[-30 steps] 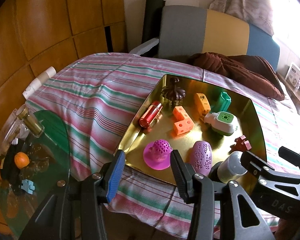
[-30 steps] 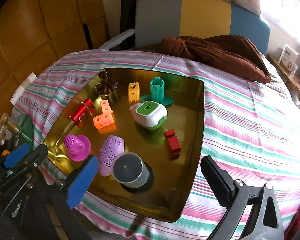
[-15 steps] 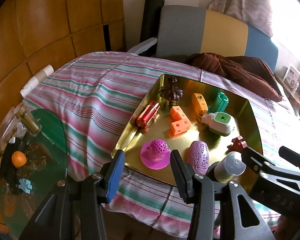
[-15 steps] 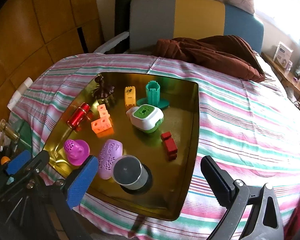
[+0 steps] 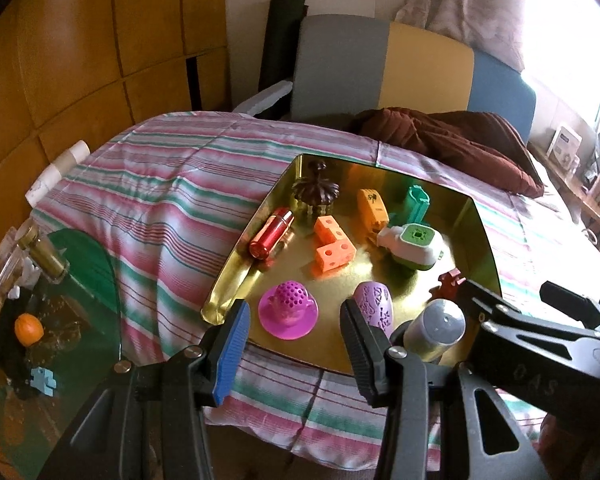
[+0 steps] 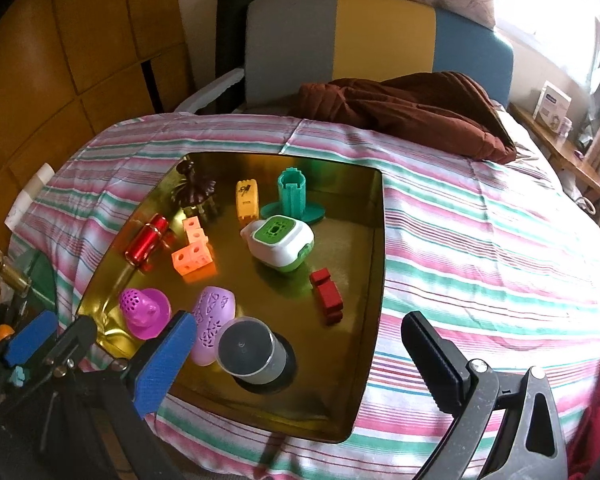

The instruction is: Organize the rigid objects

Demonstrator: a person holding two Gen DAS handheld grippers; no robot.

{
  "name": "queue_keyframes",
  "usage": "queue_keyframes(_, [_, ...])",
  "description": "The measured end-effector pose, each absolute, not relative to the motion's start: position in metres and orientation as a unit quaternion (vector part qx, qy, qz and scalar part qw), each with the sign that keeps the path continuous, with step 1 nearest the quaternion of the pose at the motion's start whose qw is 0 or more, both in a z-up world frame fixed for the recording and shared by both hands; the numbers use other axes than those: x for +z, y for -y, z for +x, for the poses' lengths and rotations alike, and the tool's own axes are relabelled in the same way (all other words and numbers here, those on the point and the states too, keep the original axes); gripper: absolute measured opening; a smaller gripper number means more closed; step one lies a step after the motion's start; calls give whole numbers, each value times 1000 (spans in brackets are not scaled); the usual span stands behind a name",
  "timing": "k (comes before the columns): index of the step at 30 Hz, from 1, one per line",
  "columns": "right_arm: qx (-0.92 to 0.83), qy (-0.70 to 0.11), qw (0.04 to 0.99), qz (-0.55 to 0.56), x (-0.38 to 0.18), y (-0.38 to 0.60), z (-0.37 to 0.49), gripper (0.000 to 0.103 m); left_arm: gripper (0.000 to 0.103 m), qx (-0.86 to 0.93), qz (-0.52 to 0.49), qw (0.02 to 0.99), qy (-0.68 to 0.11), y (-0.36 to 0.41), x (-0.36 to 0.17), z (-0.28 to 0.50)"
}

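Observation:
A gold tray (image 6: 364, 320) (image 5: 236, 264) lies on the striped bed. It holds a magenta cup (image 5: 288, 312) (image 6: 144, 312), a purple egg (image 5: 374, 308) (image 6: 212, 320), a grey cylinder (image 6: 252, 356) (image 5: 436, 328), a red block (image 6: 327, 296), a white-green box (image 6: 280, 240) (image 5: 414, 244), orange cubes (image 5: 332, 250) (image 6: 190, 254), a red tube (image 5: 270, 232) (image 6: 146, 240), a yellow piece (image 6: 247, 198), a teal piece (image 6: 294, 196) and a brown ornament (image 6: 194, 188). My left gripper (image 5: 294, 352) is open and empty before the tray's near edge. My right gripper (image 6: 296, 360) is open and empty, above the near edge.
A brown blanket (image 6: 404, 108) lies at the back of the bed, before a grey, yellow and blue chair back (image 6: 380, 36). A green glass side table (image 5: 84, 280) with small items stands at the left. Wooden wall panels are behind it.
Both grippers have drawn back and up a little from the tray, so the tray looks smaller. Both stay open. No object on the tray has moved.

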State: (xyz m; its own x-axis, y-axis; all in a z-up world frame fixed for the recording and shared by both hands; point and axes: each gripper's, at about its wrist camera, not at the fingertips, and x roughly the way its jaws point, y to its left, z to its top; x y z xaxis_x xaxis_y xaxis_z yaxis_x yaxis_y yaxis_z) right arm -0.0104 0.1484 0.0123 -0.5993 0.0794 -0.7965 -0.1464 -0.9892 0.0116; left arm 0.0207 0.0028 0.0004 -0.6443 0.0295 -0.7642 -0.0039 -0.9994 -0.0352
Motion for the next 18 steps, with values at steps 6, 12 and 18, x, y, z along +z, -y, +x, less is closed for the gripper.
queue_keyframes(6, [894, -40, 70, -442, 12, -149, -10, 103, 47, 902, -432, 18, 16, -4, -1, 19])
queue_keyframes(12, [891, -30, 82, -445, 11, -149, -11, 103, 47, 901, -433, 17, 20, -3, -1, 20])
queue_keyframes(18, [891, -32, 86, -444, 11, -151, -12, 103, 47, 907, -421, -1, 12, -1, 2, 22])
